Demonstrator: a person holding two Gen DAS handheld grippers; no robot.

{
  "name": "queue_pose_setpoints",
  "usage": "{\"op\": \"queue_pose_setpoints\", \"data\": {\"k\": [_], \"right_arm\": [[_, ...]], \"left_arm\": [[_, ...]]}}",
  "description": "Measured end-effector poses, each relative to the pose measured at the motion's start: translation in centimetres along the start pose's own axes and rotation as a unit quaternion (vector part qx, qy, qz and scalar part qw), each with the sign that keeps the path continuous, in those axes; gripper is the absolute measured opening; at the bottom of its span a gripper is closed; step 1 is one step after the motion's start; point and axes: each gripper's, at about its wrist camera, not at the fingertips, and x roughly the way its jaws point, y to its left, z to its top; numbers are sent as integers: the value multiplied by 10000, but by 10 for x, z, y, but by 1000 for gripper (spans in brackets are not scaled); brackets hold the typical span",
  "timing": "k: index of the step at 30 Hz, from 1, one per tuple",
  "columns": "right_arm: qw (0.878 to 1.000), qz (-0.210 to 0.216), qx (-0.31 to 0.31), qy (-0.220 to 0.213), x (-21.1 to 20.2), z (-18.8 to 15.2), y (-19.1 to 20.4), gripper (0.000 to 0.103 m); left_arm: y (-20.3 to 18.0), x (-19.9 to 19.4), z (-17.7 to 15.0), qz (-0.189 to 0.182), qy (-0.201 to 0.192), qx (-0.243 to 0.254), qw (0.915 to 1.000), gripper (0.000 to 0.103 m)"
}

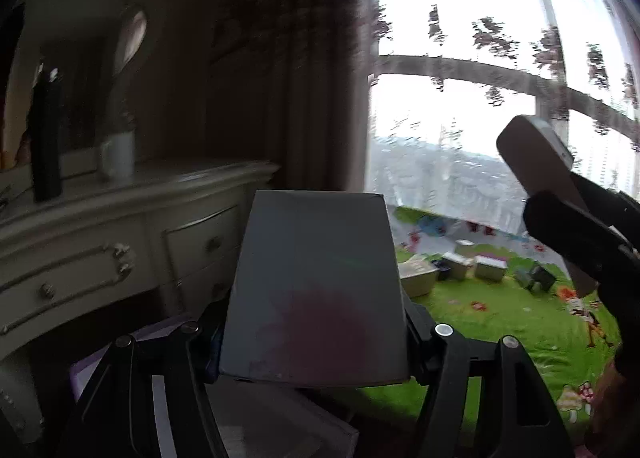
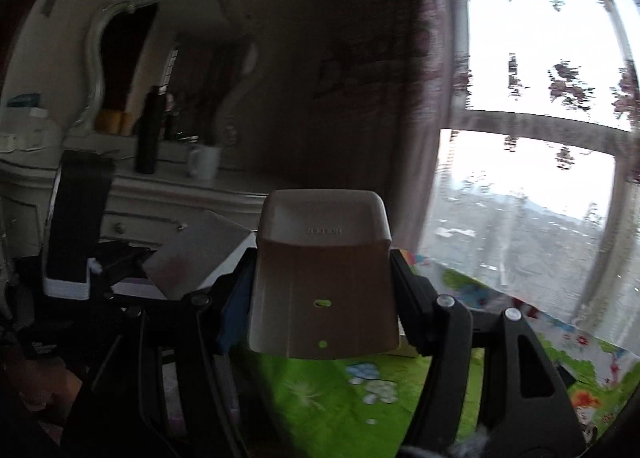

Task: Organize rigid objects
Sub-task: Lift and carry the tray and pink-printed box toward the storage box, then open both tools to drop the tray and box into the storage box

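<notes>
My left gripper (image 1: pixel 316 342) is shut on a flat grey box (image 1: pixel 316 290) and holds it up in the air. The same box shows at the left of the right wrist view (image 2: pixel 196 258). My right gripper (image 2: pixel 324 310) is shut on a beige plastic tray (image 2: pixel 324 274) with small holes in its base, held aloft. That tray and the right gripper show at the right edge of the left wrist view (image 1: pixel 536 170). Several small boxes (image 1: pixel 456 268) lie on the green play mat (image 1: pixel 500 322) by the window.
A cream dresser (image 1: pixel 120 234) with drawers stands at the left, bearing a dark bottle (image 1: pixel 46 138), a white mug (image 1: pixel 118 156) and a mirror (image 2: pixel 120 58). A curtain (image 1: pixel 320 58) hangs beside a bright window (image 1: pixel 480 58). More boxes (image 1: pixel 280 426) lie below my left gripper.
</notes>
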Motion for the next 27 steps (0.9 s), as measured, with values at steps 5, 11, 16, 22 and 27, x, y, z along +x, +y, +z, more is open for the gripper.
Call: {"op": "queue_pose_setpoints", "data": {"k": [5, 11, 16, 22, 27], "right_arm": [[9981, 549, -138, 260, 24, -2, 27, 67], [9899, 1196, -217, 736, 62, -7, 57, 67], [9769, 1715, -271, 1246, 85, -19, 91, 67], [9579, 2112, -383, 1908, 110, -44, 125, 67], [9402, 2401, -394, 2384, 121, -71, 142, 67]], "left_arm": [[32, 4, -15, 250, 407, -319, 9983, 66], [73, 12, -43, 722, 1058, -669, 9895, 66], [101, 20, -66, 1052, 1618, -919, 9769, 66], [136, 28, -89, 1335, 2205, -1261, 9579, 66], [156, 37, -106, 1414, 2670, -1511, 9412, 66]]}}
